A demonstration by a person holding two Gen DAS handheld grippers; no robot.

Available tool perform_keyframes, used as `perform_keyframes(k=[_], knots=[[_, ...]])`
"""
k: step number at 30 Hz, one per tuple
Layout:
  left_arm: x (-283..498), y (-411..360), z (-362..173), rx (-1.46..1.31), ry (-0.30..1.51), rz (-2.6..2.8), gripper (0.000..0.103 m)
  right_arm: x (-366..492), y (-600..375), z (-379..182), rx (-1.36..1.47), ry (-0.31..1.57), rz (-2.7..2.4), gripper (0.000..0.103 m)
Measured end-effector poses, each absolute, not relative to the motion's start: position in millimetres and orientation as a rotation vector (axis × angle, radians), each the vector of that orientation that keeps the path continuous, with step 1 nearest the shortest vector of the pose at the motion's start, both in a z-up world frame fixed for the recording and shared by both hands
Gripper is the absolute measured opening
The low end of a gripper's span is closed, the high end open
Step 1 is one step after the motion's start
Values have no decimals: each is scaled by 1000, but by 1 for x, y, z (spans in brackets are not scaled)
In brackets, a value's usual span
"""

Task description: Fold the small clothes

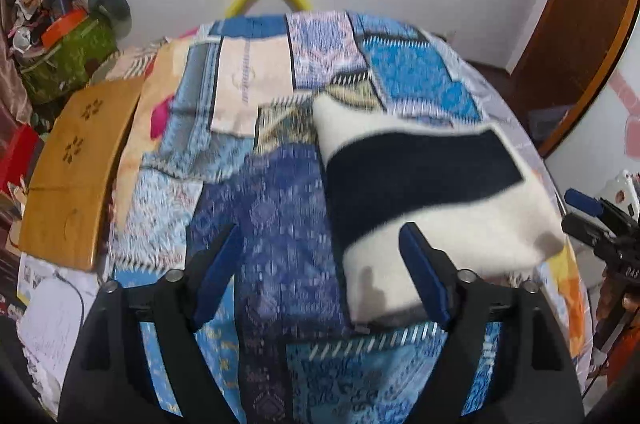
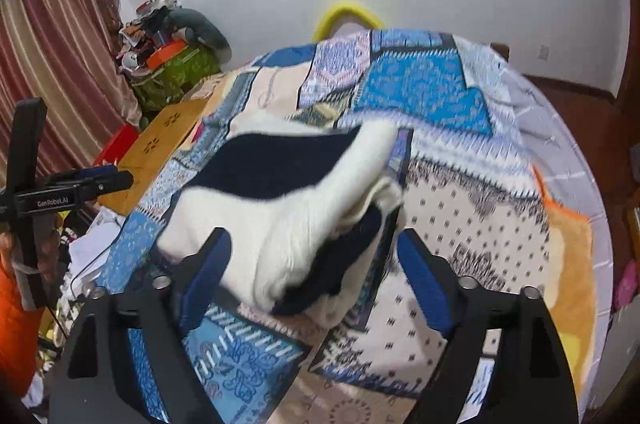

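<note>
a small garment (image 1: 424, 192) in cream white with a broad navy band is seen lying folded into a thick, slightly rumpled bundle on the blue patchwork bedspread (image 1: 280, 224). its layered edges are shown bunched in the right wrist view (image 2: 304, 208). the left gripper (image 1: 320, 264) is held wide apart with nothing between its blue pads, beside the garment. the right gripper (image 2: 312, 264) is likewise spread and empty, above the bundle's near end.

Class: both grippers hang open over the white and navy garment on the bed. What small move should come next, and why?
Probably lower the right gripper to press the garment flat: its right edge looks bunched, and both grippers, the left gripper included, are open and hold nothing.
</note>
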State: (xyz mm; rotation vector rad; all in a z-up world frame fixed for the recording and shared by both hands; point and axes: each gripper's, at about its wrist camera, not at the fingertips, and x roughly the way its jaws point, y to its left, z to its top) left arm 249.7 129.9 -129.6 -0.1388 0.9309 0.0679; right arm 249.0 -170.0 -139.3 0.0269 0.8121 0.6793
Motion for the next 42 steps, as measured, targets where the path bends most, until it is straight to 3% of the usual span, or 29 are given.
perform_keyframes(k=[3,14,29,37,42], knots=[[269,129,-126,-145,923,38,90,261,-169,-139,36,819,667,88],[333,130,-201,-288,1139,-45,91,321,-163,-204,210,1067,650,88],[358,137,-255,-665,1237,-211,96,333,-159,-240,429,1165,779,88],[359,130,-250,-693,1244,-243,87,324,-157,-225,388,1134,816,55],[350,132,-231,-677,1206,-247,68,322,-154,-212,349,1104,808,44]])
